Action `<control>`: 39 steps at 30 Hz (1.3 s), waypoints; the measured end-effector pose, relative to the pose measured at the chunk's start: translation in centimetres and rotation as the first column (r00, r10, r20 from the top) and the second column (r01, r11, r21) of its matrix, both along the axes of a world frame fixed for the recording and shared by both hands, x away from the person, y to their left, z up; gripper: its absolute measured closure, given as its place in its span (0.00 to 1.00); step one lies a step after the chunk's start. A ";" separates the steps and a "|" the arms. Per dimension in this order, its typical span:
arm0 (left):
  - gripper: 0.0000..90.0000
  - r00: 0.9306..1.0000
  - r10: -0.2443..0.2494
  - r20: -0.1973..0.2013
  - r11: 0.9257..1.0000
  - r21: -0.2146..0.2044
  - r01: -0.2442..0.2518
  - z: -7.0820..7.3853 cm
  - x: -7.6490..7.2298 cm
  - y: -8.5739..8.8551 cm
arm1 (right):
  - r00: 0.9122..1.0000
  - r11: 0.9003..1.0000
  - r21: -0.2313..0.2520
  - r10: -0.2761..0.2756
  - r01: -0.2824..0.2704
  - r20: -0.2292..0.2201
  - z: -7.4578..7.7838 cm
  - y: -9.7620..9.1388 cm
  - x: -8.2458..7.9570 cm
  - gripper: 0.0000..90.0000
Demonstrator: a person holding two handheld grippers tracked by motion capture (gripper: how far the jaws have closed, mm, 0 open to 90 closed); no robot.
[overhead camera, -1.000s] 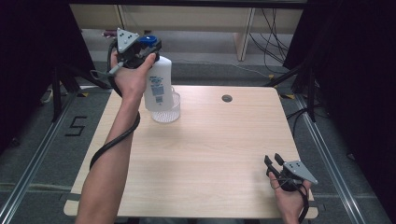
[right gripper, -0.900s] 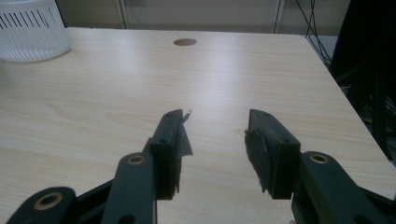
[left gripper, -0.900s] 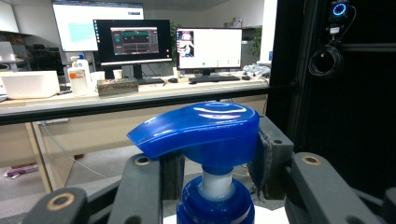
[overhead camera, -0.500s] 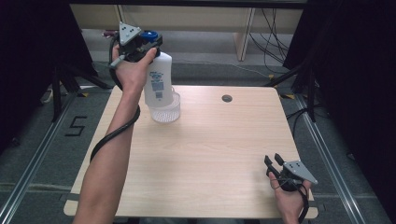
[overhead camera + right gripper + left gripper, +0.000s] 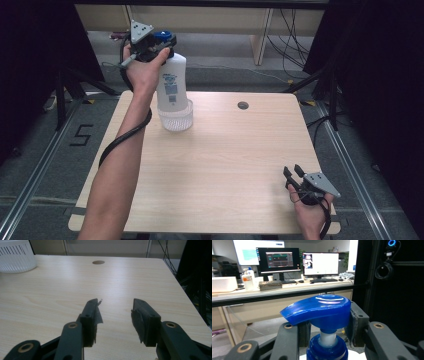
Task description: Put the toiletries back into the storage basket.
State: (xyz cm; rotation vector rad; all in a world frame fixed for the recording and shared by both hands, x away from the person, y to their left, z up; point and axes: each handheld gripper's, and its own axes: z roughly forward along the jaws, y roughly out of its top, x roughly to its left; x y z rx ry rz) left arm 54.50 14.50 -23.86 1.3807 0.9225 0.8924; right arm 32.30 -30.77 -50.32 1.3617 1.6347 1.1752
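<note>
1. My left gripper (image 5: 156,46) is up at the table's far left, jaws clamped on the neck of the pump bottle (image 5: 171,82) just under its blue pump head (image 5: 319,308).
2. The white bottle stands upright in the small white slotted basket (image 5: 176,118); whether it rests on the bottom I can't tell.
3. My right gripper (image 5: 115,312) sits low over the wooden table (image 5: 225,165) at its near right corner, jaws apart, nothing between them.
4. A round cable hole (image 5: 243,105) lies right of the basket.
</note>
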 end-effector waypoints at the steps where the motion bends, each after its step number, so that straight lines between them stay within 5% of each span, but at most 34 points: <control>1: 0.67 1.000 -0.001 0.000 1.000 0.004 0.001 0.0 0.1 0.0 | 1.000 1.000 -0.017 -0.001 0.001 0.009 0.0 -0.1 0.0 0.63; 5: 0.67 1.000 0.000 -0.005 1.000 0.009 0.000 0.0 0.5 -0.3 | 1.000 1.000 0.015 -0.006 0.007 -0.017 0.0 0.2 0.0 0.63; 9: 0.67 1.000 -0.006 -0.006 1.000 -0.001 0.006 -0.3 0.8 -0.3 | 1.000 1.000 -0.028 -0.011 0.011 0.003 0.0 -0.1 0.0 0.63; 11: 0.67 1.000 -0.014 -0.012 1.000 0.005 0.014 -0.5 1.0 -0.3 | 1.000 1.000 0.010 -0.006 0.006 -0.016 -0.1 0.1 0.0 0.63; 18: 0.67 0.999 -0.032 -0.022 0.999 0.020 0.032 -1.3 1.7 -0.6 | 1.000 1.000 -0.003 -0.013 0.013 0.014 -0.1 -0.1 0.1 0.63; 22: 0.67 0.998 -0.029 -0.050 1.000 -0.001 0.029 -1.8 1.9 -0.6 | 1.000 1.000 -0.011 -0.021 0.021 -0.008 -0.2 0.0 0.1 0.63; 23: 0.67 0.999 -0.041 -0.023 0.999 0.029 0.042 -1.9 2.3 -0.4 | 1.000 1.000 -0.010 -0.022 0.022 -0.010 -0.1 0.0 0.1 0.63; 39: 0.67 0.998 -0.030 -0.056 0.999 0.019 0.032 -3.2 2.6 -0.4 | 1.000 1.000 -0.008 -0.001 0.001 -0.008 -0.2 -0.1 0.1 0.63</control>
